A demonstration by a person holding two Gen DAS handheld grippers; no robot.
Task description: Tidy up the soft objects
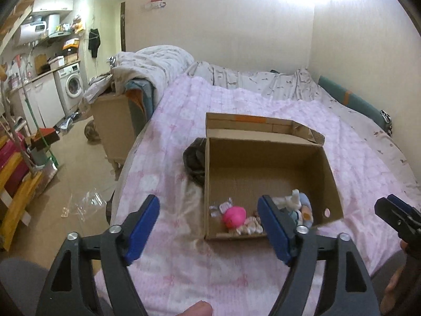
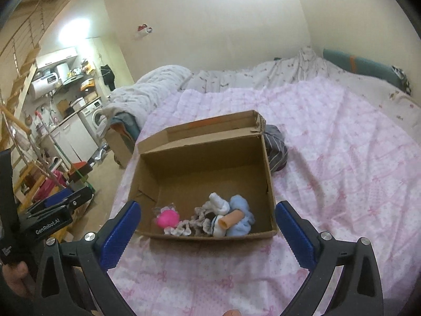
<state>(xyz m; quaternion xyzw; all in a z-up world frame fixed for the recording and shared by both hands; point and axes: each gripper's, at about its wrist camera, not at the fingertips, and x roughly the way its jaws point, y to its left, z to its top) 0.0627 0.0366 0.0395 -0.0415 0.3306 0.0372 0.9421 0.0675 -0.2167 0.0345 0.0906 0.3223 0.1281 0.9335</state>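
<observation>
An open cardboard box (image 1: 271, 158) (image 2: 200, 158) sits on the pink bed cover. Along its near wall lie a pink ball (image 1: 234, 217) (image 2: 168, 218), frilly pale scrunchies (image 2: 184, 227), white socks (image 2: 218, 204) and a light blue soft item (image 2: 240, 218) with a tan tube (image 2: 231, 218) on it. My left gripper (image 1: 208, 226) is open and empty, held above the bed just in front of the box. My right gripper (image 2: 208, 231) is open and empty in front of the box; it also shows at the right edge of the left wrist view (image 1: 394, 216).
A dark striped cloth (image 2: 275, 150) (image 1: 194, 163) lies against the box's far side. A rumpled white duvet (image 1: 152, 63) is heaped at the bed's head. The bed's left edge drops to a cluttered floor with a wooden cabinet (image 1: 113, 123) and a kitchen area.
</observation>
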